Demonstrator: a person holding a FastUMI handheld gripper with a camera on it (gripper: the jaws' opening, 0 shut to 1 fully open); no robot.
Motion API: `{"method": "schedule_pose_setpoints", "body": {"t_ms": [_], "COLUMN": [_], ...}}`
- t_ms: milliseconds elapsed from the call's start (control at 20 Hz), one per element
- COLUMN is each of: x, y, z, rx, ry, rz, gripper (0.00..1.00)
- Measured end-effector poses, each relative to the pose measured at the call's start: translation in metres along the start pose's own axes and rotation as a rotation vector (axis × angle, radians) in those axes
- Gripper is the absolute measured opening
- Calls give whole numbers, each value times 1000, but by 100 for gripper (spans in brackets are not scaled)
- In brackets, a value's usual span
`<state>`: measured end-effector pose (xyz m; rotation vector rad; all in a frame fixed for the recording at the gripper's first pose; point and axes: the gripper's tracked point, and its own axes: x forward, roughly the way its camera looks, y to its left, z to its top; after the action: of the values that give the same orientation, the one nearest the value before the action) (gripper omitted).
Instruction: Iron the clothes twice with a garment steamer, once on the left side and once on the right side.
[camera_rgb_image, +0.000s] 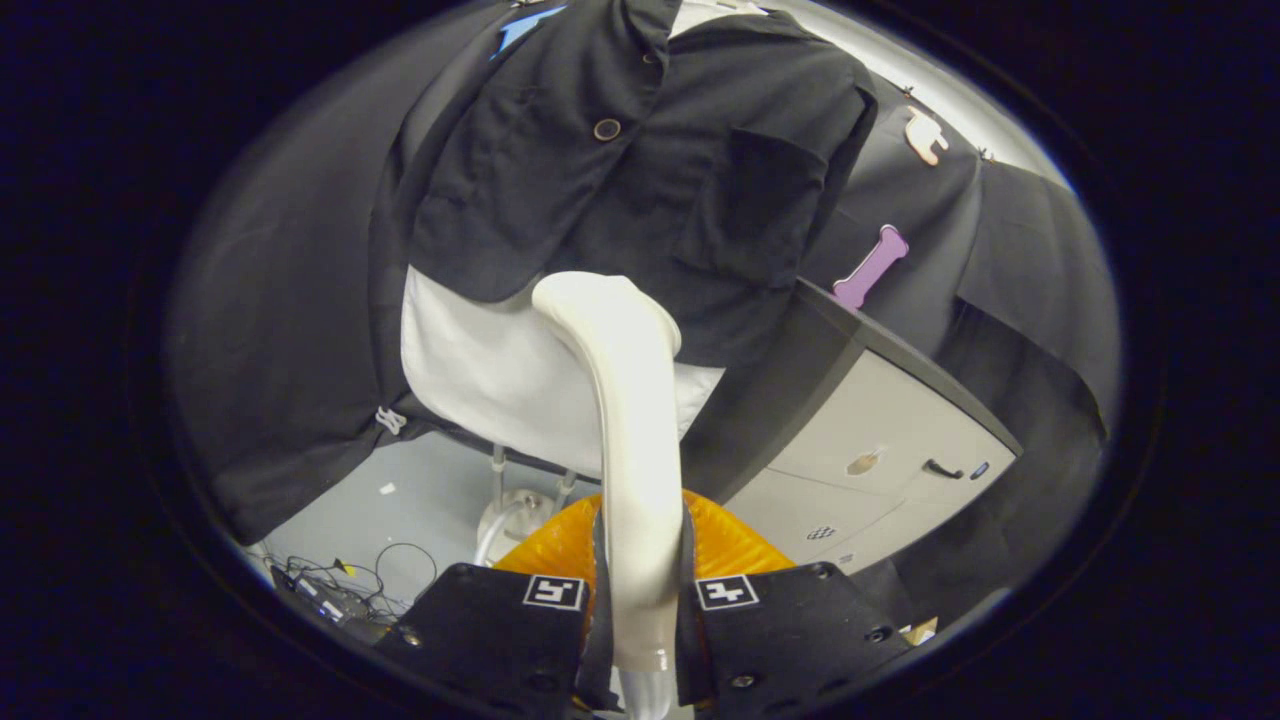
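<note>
So the tool (640, 600) is clamping both fingers on the white steamer handle (635, 450), which is sticking up between them toward the dark jacket (650, 180) hanging just beyond. Left of it, cables (350, 590) are lying on the floor. Off to the right, a grey cabinet (890, 450) is standing.

steamer (625, 400) before jacket (650, 180) (cabinet (880, 460) right)

Claw-mounted fisheye looks forward and upward, close to the jacket (640, 150).
</note>
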<state>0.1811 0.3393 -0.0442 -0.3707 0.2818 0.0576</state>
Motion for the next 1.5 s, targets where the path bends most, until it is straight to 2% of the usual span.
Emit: {"method": "schedule_pose_setpoints", "body": {"t_ms": [200, 500, 850, 1200, 1350, 1500], "x": [-38, -107, -155, -159, -149, -133], "y": [-10, -11, -16, -31, -30, -25], "z": [64, 202, 350, 471, 505, 516], "rx": [34, 107, 116, 131, 128, 88], "ry": [-153, -435, -654, -811, -831, -825], "rz": [8, 56, 87, 47, 47, 19], "gripper": [28, 28, 27, 27, 27, 28]}}
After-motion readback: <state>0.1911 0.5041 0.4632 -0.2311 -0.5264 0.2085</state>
